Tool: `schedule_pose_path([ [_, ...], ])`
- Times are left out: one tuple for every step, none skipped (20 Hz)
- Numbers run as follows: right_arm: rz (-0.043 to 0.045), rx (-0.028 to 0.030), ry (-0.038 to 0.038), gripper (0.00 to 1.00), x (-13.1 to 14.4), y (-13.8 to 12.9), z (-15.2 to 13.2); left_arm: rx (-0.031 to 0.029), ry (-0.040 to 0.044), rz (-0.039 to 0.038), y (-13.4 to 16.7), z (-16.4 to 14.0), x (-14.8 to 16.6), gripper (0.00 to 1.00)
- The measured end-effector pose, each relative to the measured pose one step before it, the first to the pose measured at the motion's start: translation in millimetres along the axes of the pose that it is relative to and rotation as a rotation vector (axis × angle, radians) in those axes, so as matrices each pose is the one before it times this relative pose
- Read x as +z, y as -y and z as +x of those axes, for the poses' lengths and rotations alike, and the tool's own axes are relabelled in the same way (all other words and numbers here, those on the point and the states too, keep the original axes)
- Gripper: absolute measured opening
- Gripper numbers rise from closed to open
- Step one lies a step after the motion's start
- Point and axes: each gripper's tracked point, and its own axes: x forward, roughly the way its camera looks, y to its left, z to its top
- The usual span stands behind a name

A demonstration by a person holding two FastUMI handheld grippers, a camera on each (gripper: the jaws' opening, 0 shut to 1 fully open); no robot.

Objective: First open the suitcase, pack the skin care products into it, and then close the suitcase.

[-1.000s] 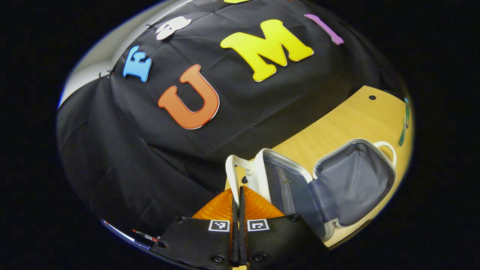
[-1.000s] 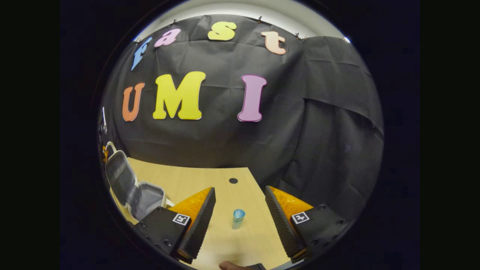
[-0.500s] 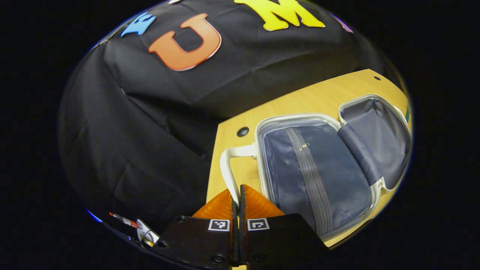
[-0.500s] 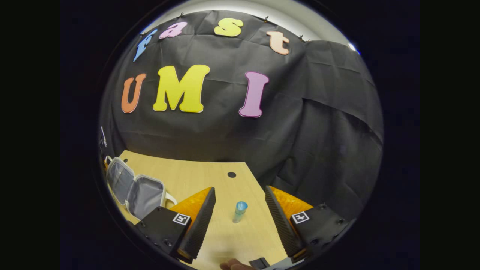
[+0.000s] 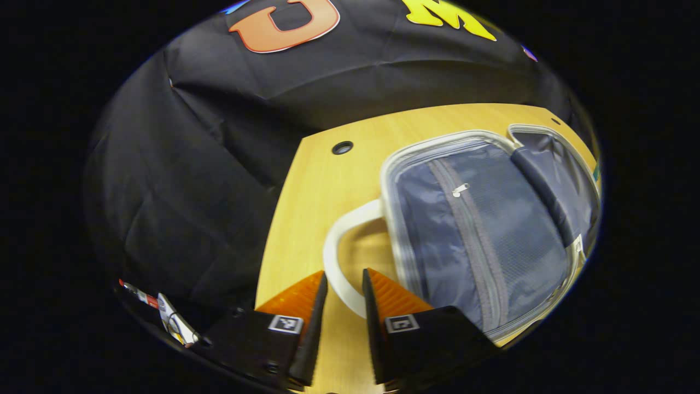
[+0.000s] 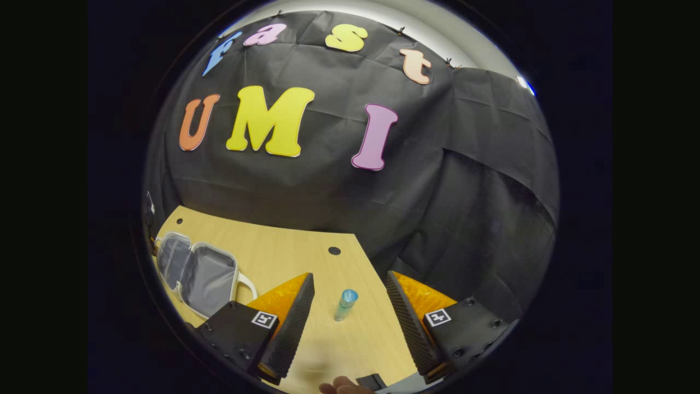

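Left gripper view: your left hand-held gripper (image 5: 344, 306) has its two orange fingers slightly apart, one on each side of the white handle (image 5: 334, 262) of the suitcase (image 5: 481, 230), and whether either finger touches that handle cannot be told. The suitcase lies opened flat on the wooden desk (image 5: 311, 191); its nearer half shows a grey-blue lining with a zipped mesh panel (image 5: 470, 219), its farther half (image 5: 552, 164) lies beyond the hinge toward the right edge, and a pale rim runs round both. A dark round hole (image 5: 342, 148) sits in the desk near its back edge, just in front of the black cloth wall (image 5: 191, 164). Right gripper view: your right hand-held gripper (image 6: 350, 317) is held wide apart above the desk (image 6: 284, 257), gripping nothing. Between its fingers, farther along the desk, stands a small clear skin care bottle with a blue cap (image 6: 346, 304), upright and well apart from the suitcase (image 6: 199, 272), which lies open at the left of the desk with its white handle (image 6: 249, 284) toward the gripper. A second round hole (image 6: 334, 250) marks the desk behind the bottle. Part of a hand (image 6: 339, 388) shows at the bottom edge
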Motion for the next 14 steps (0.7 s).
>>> schedule_pose_path([
  [-0.00911,0.00315,0.00010,0.79,-0.83,0.36,-0.31,0.00834,0.01641,-0.01869,-2.50,-4.88,4.12,0.59],
  [-0.00961,-0.00004,0.00151,0.79,-0.13,1.55,0.61,0.01027,0.02824,-0.01987,-2.01,-8.88,7.67,0.78],
  [-0.00978,0.00446,0.00319,0.79,-0.94,-0.31,0.23,0.00071,0.03556,-0.01646,1.46,-10.71,10.60,0.87],
  [-0.01133,0.00576,0.00356,0.79,-0.22,0.42,0.09,0.00303,0.04143,-0.01826,3.44,-11.44,13.59,1.00],
  [-0.00873,0.00346,0.00649,0.79,-2.52,1.79,0.10,0.00075,0.04043,-0.01346,6.56,-12.03,14.13,1.00],
  [-0.00664,0.01327,0.00604,0.79,-0.61,-1.12,0.74,-0.01060,0.03296,-0.00873,9.30,-11.73,12.71,0.99],
  [-0.00735,0.01525,0.00683,0.78,-1.13,0.04,0.68,-0.02059,0.02918,-0.01044,15.17,-9.84,13.74,0.99],
  [-0.00781,0.01497,0.00780,0.79,-0.55,1.24,0.96,-0.01815,0.03288,-0.01040,19.94,-9.34,13.71,0.99],
  [-0.00511,0.01283,0.00613,0.78,-1.69,2.90,1.95,-0.01995,0.03692,-0.01369,20.29,-8.14,16.10,0.99],
  [-0.00150,0.01000,0.00348,0.78,-0.04,4.18,2.55,-0.02482,0.03429,-0.01812,22.75,-5.37,13.92,0.99],
  [-0.00340,0.01807,-0.00311,0.79,-1.36,3.19,3.58,-0.02092,0.03702,-0.02073,24.70,-5.69,14.10,0.99],
  [-0.00662,0.01192,-0.00121,0.80,-1.46,4.08,2.74,-0.02831,0.03190,-0.02671,25.82,-4.63,14.42,0.99],
  [-0.00566,0.01066,0.00222,0.80,-0.96,5.94,2.26,-0.03518,0.03161,-0.02733,27.44,-2.95,11.27,0.99],
  [-0.00249,0.00778,0.00179,0.80,-0.30,6.70,2.02,-0.03009,0.02912,-0.01474,28.03,-6.85,9.86,0.99],
])
